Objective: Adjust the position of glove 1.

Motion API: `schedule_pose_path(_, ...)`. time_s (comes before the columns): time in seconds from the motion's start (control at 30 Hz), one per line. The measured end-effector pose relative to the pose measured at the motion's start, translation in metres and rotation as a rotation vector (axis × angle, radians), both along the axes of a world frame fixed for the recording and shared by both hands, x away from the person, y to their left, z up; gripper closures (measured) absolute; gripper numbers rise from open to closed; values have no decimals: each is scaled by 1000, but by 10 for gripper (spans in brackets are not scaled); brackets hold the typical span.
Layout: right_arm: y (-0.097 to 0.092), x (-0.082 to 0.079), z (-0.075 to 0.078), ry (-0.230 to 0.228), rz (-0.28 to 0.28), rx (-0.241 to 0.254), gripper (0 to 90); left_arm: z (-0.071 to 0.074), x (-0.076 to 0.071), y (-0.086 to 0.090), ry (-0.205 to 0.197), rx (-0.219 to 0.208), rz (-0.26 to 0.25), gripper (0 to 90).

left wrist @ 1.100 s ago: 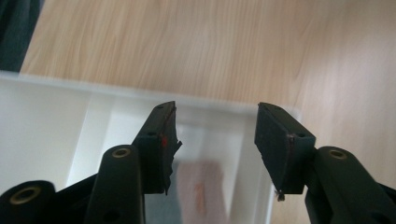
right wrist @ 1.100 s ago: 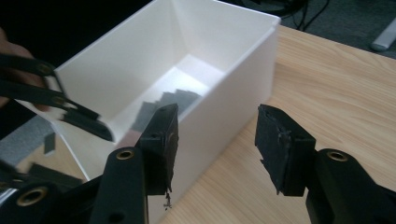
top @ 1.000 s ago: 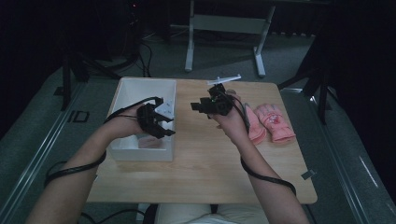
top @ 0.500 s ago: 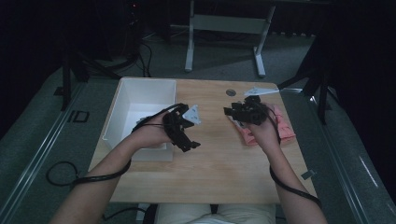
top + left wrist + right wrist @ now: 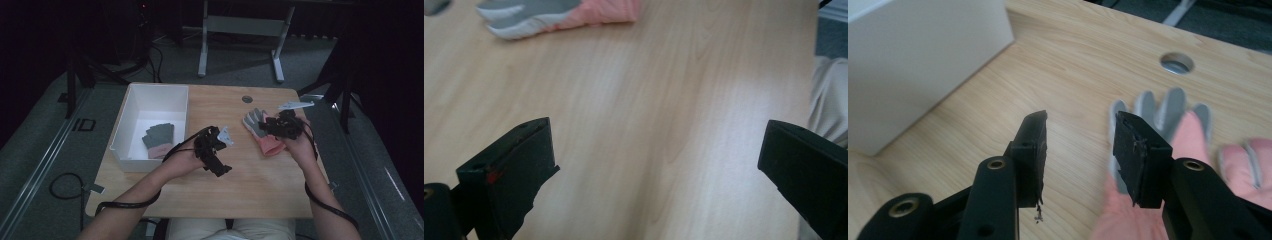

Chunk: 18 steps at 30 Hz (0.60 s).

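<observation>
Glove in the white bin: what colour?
Grey with a pink cuff, best in the high view.

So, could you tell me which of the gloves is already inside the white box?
It is the glove with grey fingers and a pink cuff, lying flat in the white box at the table's left. The other gloves lie on the bare wood under the right gripper.

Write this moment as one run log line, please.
left tongs: open, empty | right tongs: open over pink-grey fabric glove | white plastic bin: one glove inside

Pink-and-grey glove [image 5: 263, 133] flat on table; another in bin
</observation>
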State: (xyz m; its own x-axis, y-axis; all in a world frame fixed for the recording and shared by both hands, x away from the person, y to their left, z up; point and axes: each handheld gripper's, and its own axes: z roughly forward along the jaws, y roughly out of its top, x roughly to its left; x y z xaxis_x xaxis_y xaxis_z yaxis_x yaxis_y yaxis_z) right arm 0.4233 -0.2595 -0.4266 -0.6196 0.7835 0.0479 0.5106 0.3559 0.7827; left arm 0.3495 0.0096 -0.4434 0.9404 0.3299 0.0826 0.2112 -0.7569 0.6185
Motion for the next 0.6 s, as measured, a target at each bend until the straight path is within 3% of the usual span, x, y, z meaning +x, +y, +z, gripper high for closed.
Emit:
schedule_pose_path(0.1, -7, 1, -3, 2, -16, -6, 563, -9, -4, -2, 9, 3, 4, 15)
schedule_pose_path(0.13, -15, 4, -9, 0, -53, -57, 558, -17, -6, -2, 19, -7, 22, 15)
schedule_pose_path(0.2, -19, 6, -14, -1, -57, -80, 550, -25, -8, -1, 36, -13, 41, 15)
schedule_pose_path(0.3, -20, 8, -16, 0, -55, -83, 545, -31, -10, -1, 46, -9, 50, 15)
schedule_pose_path(0.33, -23, 9, -20, 0, -58, -93, 551, -44, -16, -1, 42, 6, 73, 15)
schedule_pose_path(0.4, -27, 13, -28, 16, -58, -99, 569, -54, -22, 0, 42, 5, 78, 11)
schedule_pose_path(0.47, -27, 14, -31, 17, -53, -107, 569, -60, -25, 1, 43, -1, 86, 11)
schedule_pose_path(0.5, -26, 20, -36, 22, -45, -117, 579, -72, -30, 5, 47, -18, 103, 11)
schedule_pose_path(0.57, -25, 25, -39, 24, -30, -119, 588, -81, -35, 10, 48, -42, 120, 11)
schedule_pose_path(0.6, -25, 25, -39, 24, -30, -119, 588, -81, -35, 10, 48, -42, 120, 11)
